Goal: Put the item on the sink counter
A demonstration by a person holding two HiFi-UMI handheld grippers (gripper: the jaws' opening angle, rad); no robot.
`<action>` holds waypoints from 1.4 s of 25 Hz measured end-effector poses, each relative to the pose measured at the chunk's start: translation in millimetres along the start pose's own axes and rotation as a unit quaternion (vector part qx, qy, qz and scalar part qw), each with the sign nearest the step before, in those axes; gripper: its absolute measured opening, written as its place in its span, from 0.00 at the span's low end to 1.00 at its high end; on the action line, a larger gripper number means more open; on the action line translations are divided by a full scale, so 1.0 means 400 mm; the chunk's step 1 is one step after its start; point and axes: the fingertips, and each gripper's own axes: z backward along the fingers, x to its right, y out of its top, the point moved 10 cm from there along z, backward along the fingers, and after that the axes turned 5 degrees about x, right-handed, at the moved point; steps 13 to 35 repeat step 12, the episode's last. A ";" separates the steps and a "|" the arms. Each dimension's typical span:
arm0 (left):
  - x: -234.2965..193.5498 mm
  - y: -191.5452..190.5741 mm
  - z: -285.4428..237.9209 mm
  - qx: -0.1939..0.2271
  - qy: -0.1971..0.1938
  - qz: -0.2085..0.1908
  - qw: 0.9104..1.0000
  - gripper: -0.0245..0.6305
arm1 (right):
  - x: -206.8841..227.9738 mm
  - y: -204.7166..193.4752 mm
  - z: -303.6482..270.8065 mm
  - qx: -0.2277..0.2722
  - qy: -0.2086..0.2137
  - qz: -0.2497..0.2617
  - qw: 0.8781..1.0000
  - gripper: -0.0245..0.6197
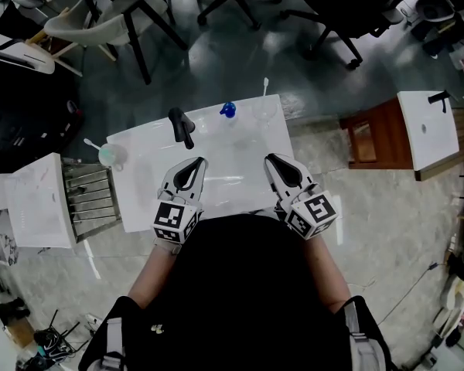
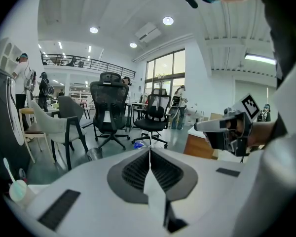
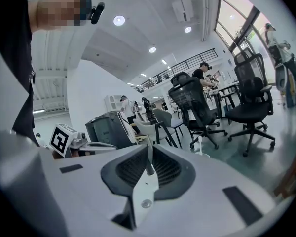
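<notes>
A white sink counter (image 1: 143, 201) stands in front of me. At its far edge a small blue item (image 1: 228, 110) rests next to a black faucet (image 1: 182, 126); the same blue item (image 2: 138, 144) shows just beyond my left jaws. My left gripper (image 1: 197, 163) and right gripper (image 1: 271, 159) hover side by side over the near half of the counter, tips pointing away from me. Both are shut with nothing between the jaws, as the left gripper view (image 2: 149, 153) and the right gripper view (image 3: 149, 158) confirm.
A pale cup with a toothbrush (image 1: 108, 154) stands on the counter's left corner, and a white stick (image 1: 264, 88) rises at the far right edge. A wire rack (image 1: 89, 199) sits left of the counter, a wooden cabinet (image 1: 375, 134) to the right, and chairs (image 1: 116, 14) beyond.
</notes>
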 end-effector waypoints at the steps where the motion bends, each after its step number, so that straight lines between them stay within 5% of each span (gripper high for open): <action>1: -0.001 -0.001 -0.001 0.000 0.001 0.000 1.000 0.07 | 0.002 -0.001 0.000 0.001 -0.001 -0.001 1.000 0.12; 35: -0.001 0.000 -0.010 0.004 -0.001 -0.002 1.000 0.07 | 0.009 -0.007 0.004 0.003 -0.008 -0.002 1.000 0.12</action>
